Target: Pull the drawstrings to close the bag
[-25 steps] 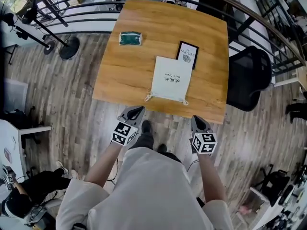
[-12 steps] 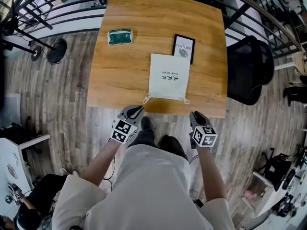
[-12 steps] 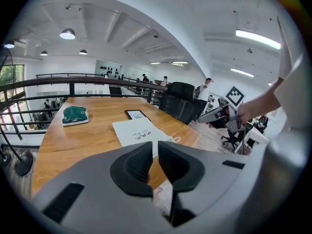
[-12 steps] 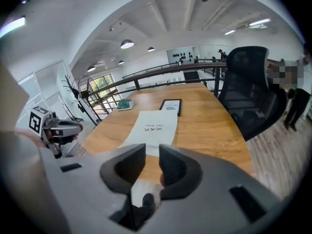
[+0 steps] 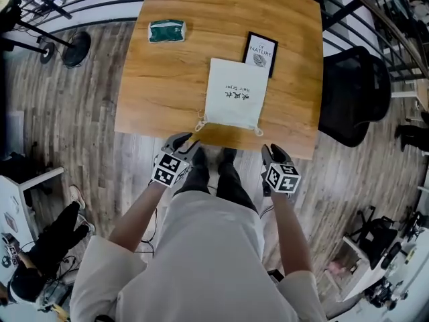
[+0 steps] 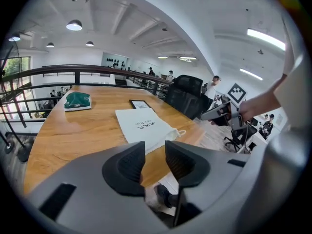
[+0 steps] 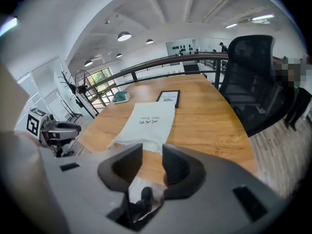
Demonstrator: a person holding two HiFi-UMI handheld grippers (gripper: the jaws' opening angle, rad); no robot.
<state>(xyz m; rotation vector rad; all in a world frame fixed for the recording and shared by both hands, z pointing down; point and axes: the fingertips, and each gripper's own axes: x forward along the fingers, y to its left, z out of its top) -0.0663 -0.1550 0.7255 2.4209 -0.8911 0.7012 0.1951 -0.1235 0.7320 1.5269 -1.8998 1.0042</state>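
White drawstring bag (image 5: 232, 94) flat on worktop (image 5: 167, 72), near front edge. Mouth toward me at full width, not cinched. Cord loops (image 5: 199, 124) out at both corners. My left gripper (image 5: 182, 143) and right gripper (image 5: 271, 153): fingers just spread, empty, short of loops. Pull looks left to do.

The table (image 5: 161, 79) is looked at from high above in the head view, steeply down, so its whole top is seen with the floor around it. The left gripper view is taken from low down, close to the near edge, and is turned across the top toward the far railing (image 6: 48, 71). The right gripper view is taken just as low and close, from further right. The white bag (image 5: 231, 92) is seen in all three views, and so are the green pouch (image 5: 166, 31), the framed picture (image 5: 260, 52) and the black chair (image 5: 352, 96).
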